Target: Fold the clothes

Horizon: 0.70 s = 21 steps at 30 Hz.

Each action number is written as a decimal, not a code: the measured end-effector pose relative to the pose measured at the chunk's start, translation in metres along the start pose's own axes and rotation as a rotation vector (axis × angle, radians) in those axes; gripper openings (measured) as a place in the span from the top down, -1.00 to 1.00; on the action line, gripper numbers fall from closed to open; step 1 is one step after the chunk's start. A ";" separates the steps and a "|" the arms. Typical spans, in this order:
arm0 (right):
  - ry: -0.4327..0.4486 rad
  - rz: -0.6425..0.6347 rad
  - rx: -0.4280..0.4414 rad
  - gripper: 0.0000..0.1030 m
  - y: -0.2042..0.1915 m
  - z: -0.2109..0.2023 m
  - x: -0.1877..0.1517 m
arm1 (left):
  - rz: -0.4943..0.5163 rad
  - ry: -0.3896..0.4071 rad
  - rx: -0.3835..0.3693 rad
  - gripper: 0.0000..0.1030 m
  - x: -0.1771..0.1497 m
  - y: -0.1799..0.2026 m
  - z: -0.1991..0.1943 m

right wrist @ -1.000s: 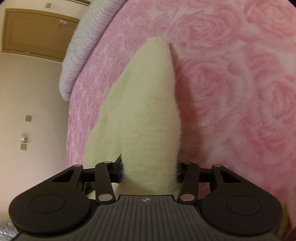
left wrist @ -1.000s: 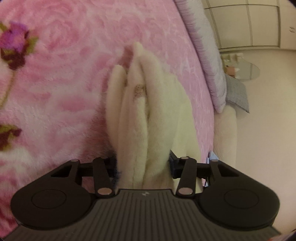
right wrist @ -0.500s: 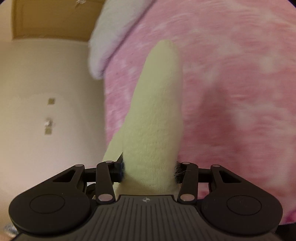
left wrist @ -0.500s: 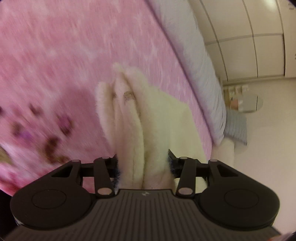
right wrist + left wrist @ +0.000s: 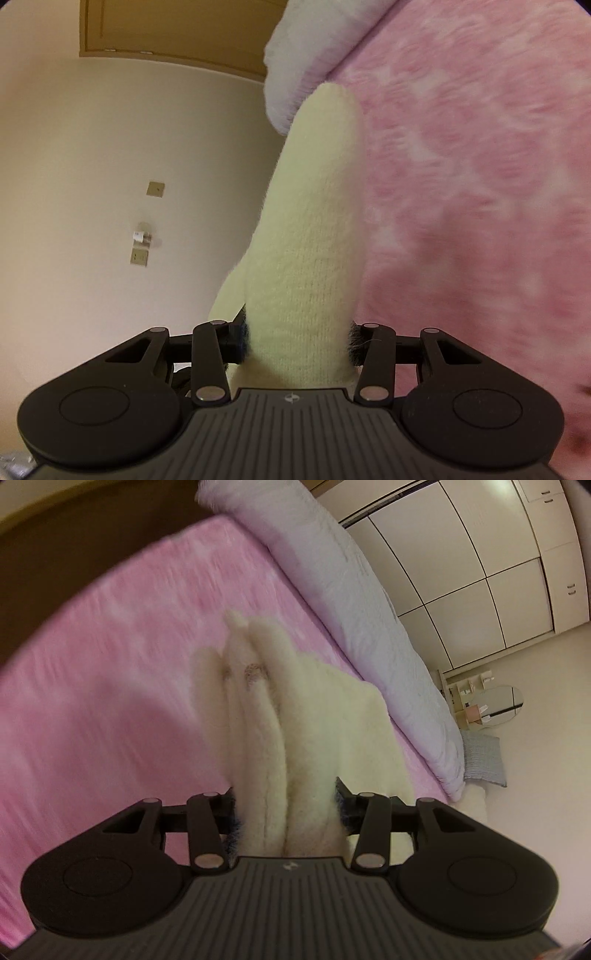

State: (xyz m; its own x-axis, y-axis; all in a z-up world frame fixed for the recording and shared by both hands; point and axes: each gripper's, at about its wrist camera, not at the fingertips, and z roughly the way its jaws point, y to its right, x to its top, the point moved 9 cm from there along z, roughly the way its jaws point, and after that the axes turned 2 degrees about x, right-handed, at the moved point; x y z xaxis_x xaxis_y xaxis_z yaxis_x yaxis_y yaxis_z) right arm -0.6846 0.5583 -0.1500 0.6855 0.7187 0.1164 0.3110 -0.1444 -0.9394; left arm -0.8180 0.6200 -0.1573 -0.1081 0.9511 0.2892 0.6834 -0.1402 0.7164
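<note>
My left gripper [image 5: 286,805] and right gripper [image 5: 299,334] each clamp a bunched edge of the cream garment [image 5: 328,716] between their fingers, raising it ahead of them over the pink bed [image 5: 110,686] so that it hangs free for folding.

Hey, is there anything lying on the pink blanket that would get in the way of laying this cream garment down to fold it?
Nothing visible. Both the left gripper and right gripper are shut on the cream garment, and the pink blanket beneath it looks bare. The lavender quilt lies along the far edge only.
</note>
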 end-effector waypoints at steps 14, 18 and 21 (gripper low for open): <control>0.054 -0.021 -0.050 0.15 0.063 0.169 0.037 | 0.069 -0.042 -0.020 0.22 0.113 -0.167 0.070; 0.031 -0.013 -0.168 0.08 0.096 0.193 0.030 | 0.082 -0.080 0.026 0.20 0.111 -0.205 0.101; 0.001 -0.042 -0.278 -0.06 0.107 0.197 0.023 | 0.103 -0.095 0.019 0.12 0.109 -0.217 0.106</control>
State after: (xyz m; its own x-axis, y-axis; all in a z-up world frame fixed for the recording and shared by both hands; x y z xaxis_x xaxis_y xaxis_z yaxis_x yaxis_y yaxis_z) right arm -0.7653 0.6936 -0.3113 0.6692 0.7270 0.1535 0.5073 -0.2960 -0.8093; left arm -0.9010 0.7833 -0.3483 0.0319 0.9538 0.2988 0.7011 -0.2344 0.6734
